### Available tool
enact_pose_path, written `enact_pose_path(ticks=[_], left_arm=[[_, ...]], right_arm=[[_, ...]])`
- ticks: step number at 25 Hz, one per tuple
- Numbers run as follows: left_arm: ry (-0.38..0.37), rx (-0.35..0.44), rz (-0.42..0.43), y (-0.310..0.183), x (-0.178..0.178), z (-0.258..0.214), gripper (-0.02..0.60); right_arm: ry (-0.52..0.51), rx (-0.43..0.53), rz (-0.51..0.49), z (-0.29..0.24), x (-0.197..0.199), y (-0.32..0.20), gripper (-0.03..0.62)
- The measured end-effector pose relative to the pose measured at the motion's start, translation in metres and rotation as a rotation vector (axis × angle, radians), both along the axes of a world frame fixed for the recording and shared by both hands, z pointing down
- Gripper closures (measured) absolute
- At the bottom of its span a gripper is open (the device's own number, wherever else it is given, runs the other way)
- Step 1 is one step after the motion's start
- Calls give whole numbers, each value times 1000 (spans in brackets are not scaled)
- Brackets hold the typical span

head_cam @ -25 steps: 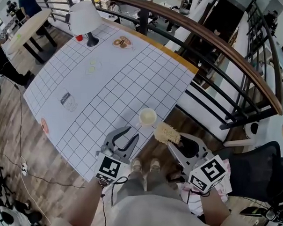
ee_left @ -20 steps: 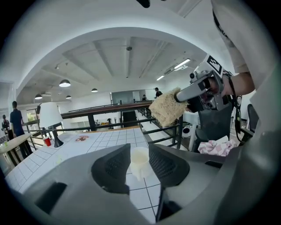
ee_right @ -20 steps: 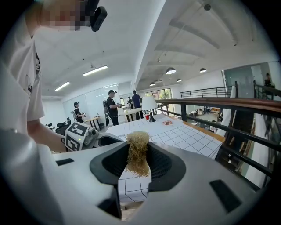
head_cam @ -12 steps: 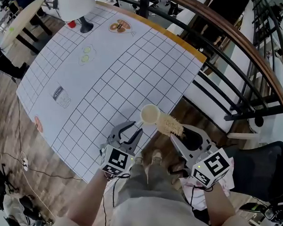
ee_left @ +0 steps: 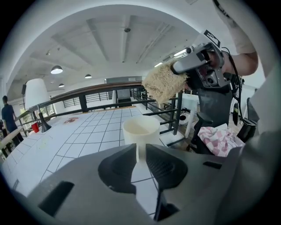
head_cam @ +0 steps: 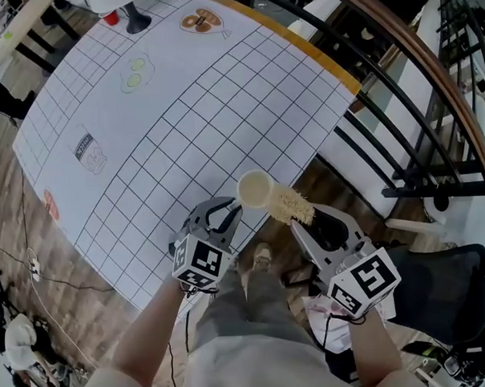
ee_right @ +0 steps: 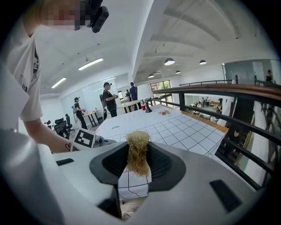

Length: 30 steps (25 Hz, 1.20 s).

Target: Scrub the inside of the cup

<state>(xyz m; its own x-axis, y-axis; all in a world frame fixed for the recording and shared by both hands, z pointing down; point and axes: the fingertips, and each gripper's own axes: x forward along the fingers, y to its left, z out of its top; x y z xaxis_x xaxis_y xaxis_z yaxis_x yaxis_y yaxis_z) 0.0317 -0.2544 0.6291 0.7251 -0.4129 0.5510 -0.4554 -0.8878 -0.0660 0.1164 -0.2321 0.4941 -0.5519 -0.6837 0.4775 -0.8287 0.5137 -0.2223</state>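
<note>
A cream cup (head_cam: 255,189) stands upright near the right edge of the white gridded table (head_cam: 183,111). My left gripper (head_cam: 230,211) is just left of it. In the left gripper view the cup (ee_left: 140,131) sits just beyond that gripper (ee_left: 141,151). Its jaws have just been closing to a narrow gap, and no pad presses on the cup. My right gripper (head_cam: 306,222) is shut on a straw-coloured loofah scrubber (head_cam: 289,204), whose tip hangs beside the cup's rim. The scrubber (ee_right: 137,145) fills the jaws of the right gripper (ee_right: 138,160).
A dark railing (head_cam: 414,85) runs along the table's far side to the right. A lamp base (head_cam: 135,23) and a small red object (head_cam: 110,18) stand at the far end. A black chair (head_cam: 439,292) and a checked cloth (ee_left: 217,136) are at the right. People stand far off.
Both grippers have come down and forward toward the cup. The left jaws have narrowed from wide open. The scrubber has moved from below the cup to right beside its rim.
</note>
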Motion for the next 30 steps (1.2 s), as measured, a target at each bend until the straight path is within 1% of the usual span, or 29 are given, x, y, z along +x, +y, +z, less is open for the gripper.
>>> enact_pose_path(ticks=[2, 5, 7, 10, 13, 16, 19, 21, 23, 27, 30], left_arm=[[-14, 19, 14, -3, 3, 1, 520], [-1, 17, 18, -5, 3, 1, 522], [7, 16, 14, -5, 2, 1, 522], [12, 9, 13, -4, 2, 1, 523], [26, 6, 9, -3, 2, 0, 523], [40, 9, 7, -3, 1, 0, 523], [59, -5, 8, -5, 1, 0, 523], [75, -8, 5, -4, 1, -1, 523], [88, -8, 3, -4, 1, -1, 523], [102, -9, 9, -4, 0, -1, 523], [117, -14, 7, -4, -1, -1, 523]], right_arm=[[14, 3, -11, 2, 0, -7, 474], [48, 2, -45, 5, -3, -20, 474], [82, -32, -99, 12, -9, -26, 474], [176, -122, -201, 33, -21, -31, 474], [266, -185, -269, 50, -28, -37, 474], [344, -216, -330, 63, -36, -41, 474], [461, -234, -389, 73, -44, -49, 474], [541, -244, -451, 77, -49, -53, 474], [595, -262, -511, 84, -55, -56, 474], [644, -302, -581, 101, -63, -57, 474], [648, -325, -593, 115, -64, -59, 474]])
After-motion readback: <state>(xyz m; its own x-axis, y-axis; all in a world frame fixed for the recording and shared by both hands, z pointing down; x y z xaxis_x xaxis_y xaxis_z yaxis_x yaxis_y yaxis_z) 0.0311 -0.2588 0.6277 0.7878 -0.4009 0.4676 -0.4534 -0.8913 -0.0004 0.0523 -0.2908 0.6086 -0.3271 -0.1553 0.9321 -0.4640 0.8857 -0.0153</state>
